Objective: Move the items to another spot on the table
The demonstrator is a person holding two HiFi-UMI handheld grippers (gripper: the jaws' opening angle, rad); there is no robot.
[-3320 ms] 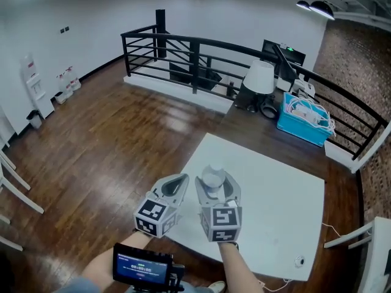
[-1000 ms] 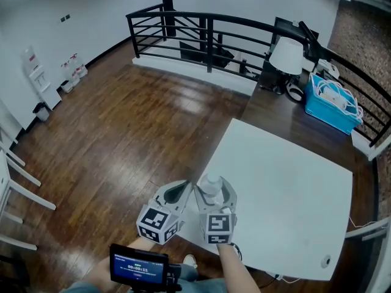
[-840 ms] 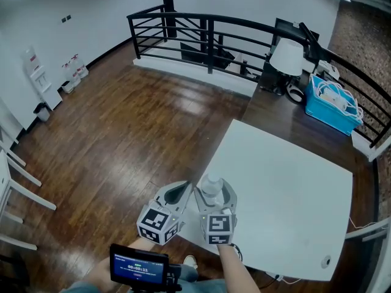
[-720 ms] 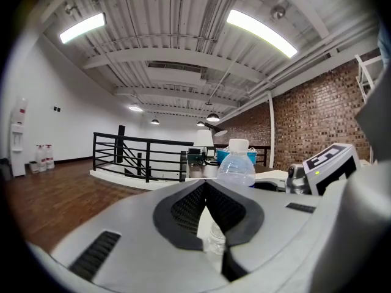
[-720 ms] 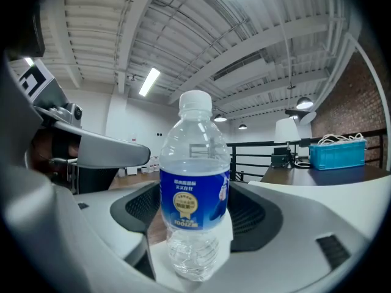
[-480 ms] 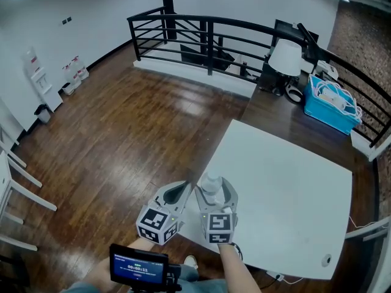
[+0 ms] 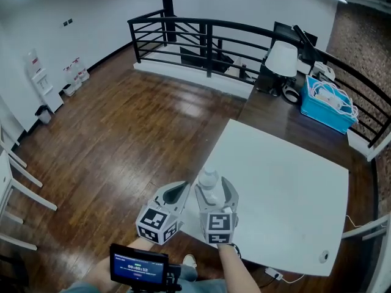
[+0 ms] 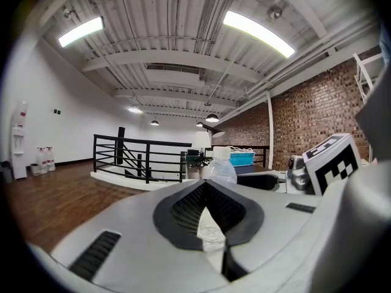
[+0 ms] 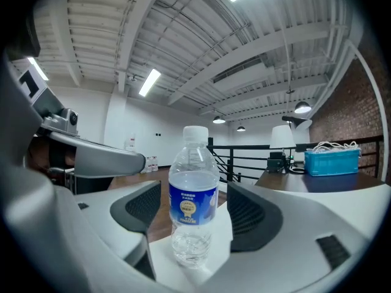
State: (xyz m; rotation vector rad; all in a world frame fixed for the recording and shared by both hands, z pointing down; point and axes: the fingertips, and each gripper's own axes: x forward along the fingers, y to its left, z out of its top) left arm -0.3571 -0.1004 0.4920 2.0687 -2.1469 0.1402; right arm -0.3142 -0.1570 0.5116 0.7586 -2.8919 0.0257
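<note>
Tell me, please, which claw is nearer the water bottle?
Right. The right claw straddles the water bottle with open jaws; the left claw, shut, is off to the bottle's left.

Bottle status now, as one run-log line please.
bottle upright near table edge | right gripper open around it, no contact | left gripper shut, empty

Head view: high above the water bottle, facing steeply down and forward toward the black railing.
Left gripper view: low, just left of the bottle, facing the railing.
Right gripper view: low, close behind the bottle, same heading.
Shared: bottle, railing, blue basket.
</note>
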